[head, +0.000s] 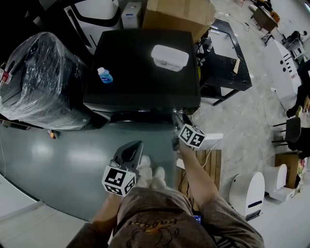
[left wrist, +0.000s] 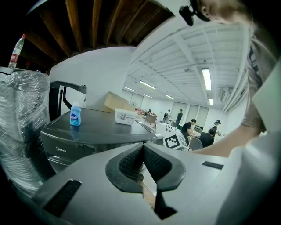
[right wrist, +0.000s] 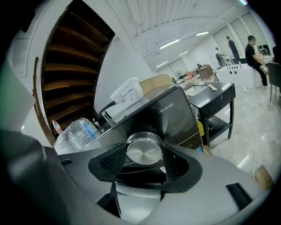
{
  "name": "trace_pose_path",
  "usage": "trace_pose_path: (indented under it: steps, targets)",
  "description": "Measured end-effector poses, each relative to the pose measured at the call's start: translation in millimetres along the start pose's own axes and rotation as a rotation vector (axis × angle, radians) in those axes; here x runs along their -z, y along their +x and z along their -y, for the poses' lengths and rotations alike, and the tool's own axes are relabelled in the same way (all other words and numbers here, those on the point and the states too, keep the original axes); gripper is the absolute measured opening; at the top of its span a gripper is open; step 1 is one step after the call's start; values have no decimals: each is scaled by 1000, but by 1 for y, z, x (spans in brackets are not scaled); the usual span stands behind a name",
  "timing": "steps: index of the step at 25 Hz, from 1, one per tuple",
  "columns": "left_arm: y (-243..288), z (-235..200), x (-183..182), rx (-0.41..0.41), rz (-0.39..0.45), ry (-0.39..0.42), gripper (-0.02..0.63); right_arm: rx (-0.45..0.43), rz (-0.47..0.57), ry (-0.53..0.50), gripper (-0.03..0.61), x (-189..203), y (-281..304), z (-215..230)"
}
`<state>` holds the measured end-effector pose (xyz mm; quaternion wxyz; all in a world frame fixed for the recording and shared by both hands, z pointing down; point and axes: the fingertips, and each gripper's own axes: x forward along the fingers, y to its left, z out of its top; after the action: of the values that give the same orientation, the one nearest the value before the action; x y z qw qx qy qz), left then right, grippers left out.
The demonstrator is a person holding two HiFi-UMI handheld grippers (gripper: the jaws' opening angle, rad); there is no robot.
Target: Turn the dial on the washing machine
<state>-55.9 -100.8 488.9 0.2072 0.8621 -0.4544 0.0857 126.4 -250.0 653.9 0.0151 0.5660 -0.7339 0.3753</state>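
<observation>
The black washing machine (head: pixel 140 68) stands in front of me, seen from above in the head view. In the right gripper view its round silver dial (right wrist: pixel 144 148) sits on the dark front panel, between the jaws of my right gripper (right wrist: pixel 144 152). Both ribbed pads (right wrist: pixel 115 161) touch the dial's rim. In the head view that gripper (head: pixel 177 121) reaches the machine's front right edge and the dial itself is hidden. My left gripper (head: pixel 129 153) hangs lower, away from the machine, with its jaws (left wrist: pixel 142 151) shut on nothing.
A small blue bottle (head: pixel 104 75) and a white lidded box (head: pixel 169 57) rest on the machine's top. A plastic-wrapped appliance (head: pixel 41 82) stands to the left, a black table (head: pixel 225 63) to the right and a cardboard box (head: pixel 177 14) behind.
</observation>
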Motion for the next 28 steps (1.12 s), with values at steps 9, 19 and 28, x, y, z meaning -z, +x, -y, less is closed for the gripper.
trace_pose_path:
  steps: [9, 19, 28]
  targets:
    - [-1, 1, 2, 2, 0, -2, -8, -89, 94, 400, 252, -3, -4, 4]
    - [-7, 0, 3, -5, 0, -7, -8, -59, 97, 278, 253, -6, -8, 1]
    - [-10, 0, 3, -2, 4, -6, -8, 65, -15, -121, 267, 3, -4, -5]
